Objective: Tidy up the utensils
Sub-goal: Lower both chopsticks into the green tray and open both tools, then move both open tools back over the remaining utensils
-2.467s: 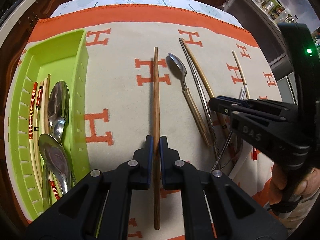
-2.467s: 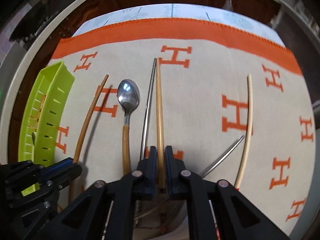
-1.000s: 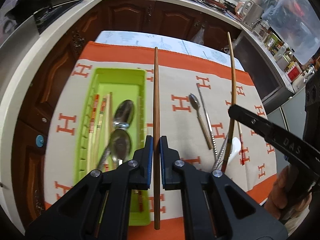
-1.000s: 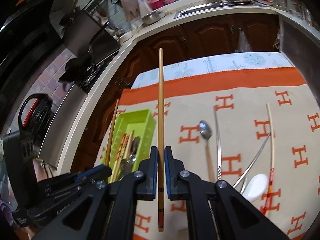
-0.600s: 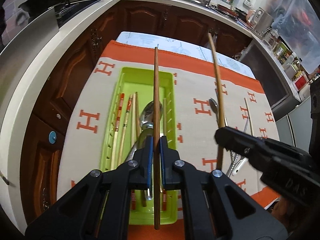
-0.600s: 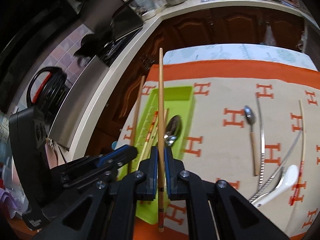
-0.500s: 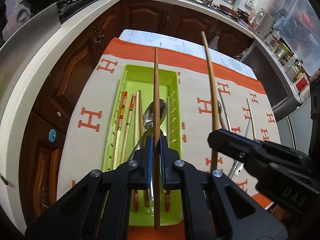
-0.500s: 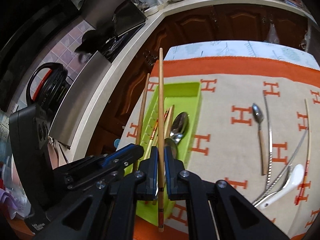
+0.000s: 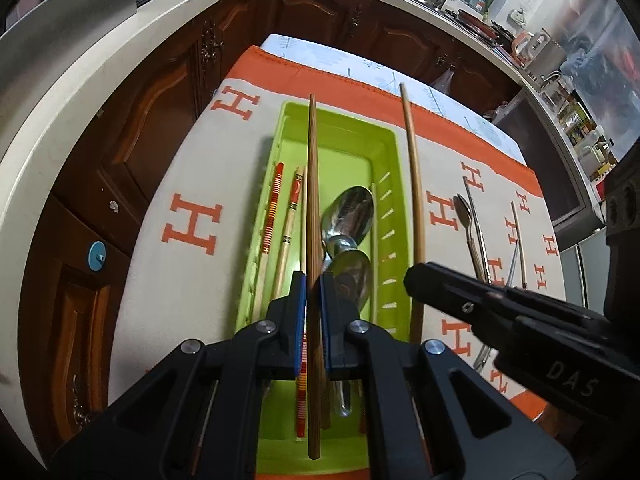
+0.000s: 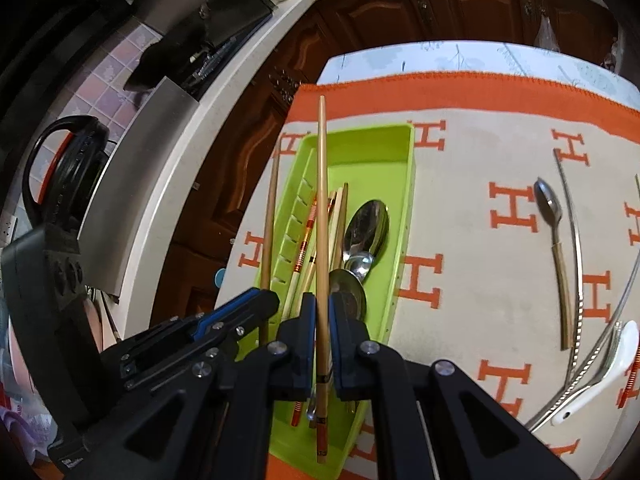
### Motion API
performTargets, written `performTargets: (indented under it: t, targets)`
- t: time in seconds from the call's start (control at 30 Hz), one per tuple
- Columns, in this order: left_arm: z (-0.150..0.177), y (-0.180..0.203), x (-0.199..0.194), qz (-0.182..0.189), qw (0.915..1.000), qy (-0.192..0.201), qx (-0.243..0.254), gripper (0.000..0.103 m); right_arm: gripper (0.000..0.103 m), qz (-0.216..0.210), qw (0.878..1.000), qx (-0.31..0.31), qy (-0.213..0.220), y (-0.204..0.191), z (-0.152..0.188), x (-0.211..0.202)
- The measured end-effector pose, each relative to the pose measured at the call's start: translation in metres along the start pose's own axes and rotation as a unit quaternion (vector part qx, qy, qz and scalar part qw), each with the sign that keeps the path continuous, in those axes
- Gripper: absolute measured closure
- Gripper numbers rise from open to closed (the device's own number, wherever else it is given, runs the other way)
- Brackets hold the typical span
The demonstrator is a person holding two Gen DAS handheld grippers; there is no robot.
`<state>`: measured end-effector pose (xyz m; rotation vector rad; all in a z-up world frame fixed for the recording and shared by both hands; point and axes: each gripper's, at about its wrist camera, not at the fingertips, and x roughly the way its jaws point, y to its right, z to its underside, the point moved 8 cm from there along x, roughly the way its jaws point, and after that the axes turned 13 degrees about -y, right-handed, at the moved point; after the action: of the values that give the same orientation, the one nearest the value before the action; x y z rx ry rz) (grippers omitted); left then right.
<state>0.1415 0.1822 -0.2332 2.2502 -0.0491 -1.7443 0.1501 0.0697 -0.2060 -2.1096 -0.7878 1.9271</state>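
Note:
My left gripper (image 9: 313,282) is shut on a dark brown chopstick (image 9: 312,184), held lengthwise above the green tray (image 9: 340,128). My right gripper (image 10: 322,308) is shut on a lighter bamboo chopstick (image 10: 322,200), which hangs over the same green tray (image 10: 376,136). In the left wrist view the right gripper (image 9: 418,282) carries its bamboo chopstick (image 9: 412,184) over the tray's right wall. In the right wrist view the left gripper (image 10: 264,300) sits left of mine. Two metal spoons (image 9: 348,216) and red-striped chopsticks (image 9: 272,208) lie in the tray.
A wooden-handled spoon (image 10: 554,232), a metal chopstick (image 10: 576,232) and a white ceramic spoon (image 10: 600,380) lie on the orange-H cloth (image 10: 480,168) right of the tray. A pale countertop (image 9: 80,92) and dark cabinets (image 9: 132,128) border the table's left side.
Both grippers lifted their chopsticks off the cloth and carried them left over the green tray. In the last half second both came closer to the tray.

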Motion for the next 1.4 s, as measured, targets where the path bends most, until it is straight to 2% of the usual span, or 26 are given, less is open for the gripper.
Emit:
performTargets:
  t: [0.33,0.6,0.73,1.03,1.4]
  targets:
    - [0.001,0.001,0.015,-0.038,0.9991,-0.012,0.018,0.098,0.096,0.013,0.999,0.025,-0.036,0.013,0.007,0.015]
    - [0.021,0.002,0.016,-0.044,0.9988,-0.016,0.013,0.093,0.095,0.029,0.999,0.028,-0.030,0.020,0.019,0.011]
    - [0.029,0.004,0.005,-0.052,0.9985,-0.003,0.018,0.086,0.095,0.036,0.999,0.025,-0.018,0.022,0.026,0.004]
    - [0.047,0.025,-0.013,-0.050,0.9979,0.009,0.039,0.085,0.095,0.052,0.998,0.027,0.009,0.036,0.047,-0.019]
    - [0.076,0.084,-0.012,-0.046,0.9947,0.001,0.092,0.084,0.095,0.049,0.996,0.054,0.049,0.072,0.072,-0.057]
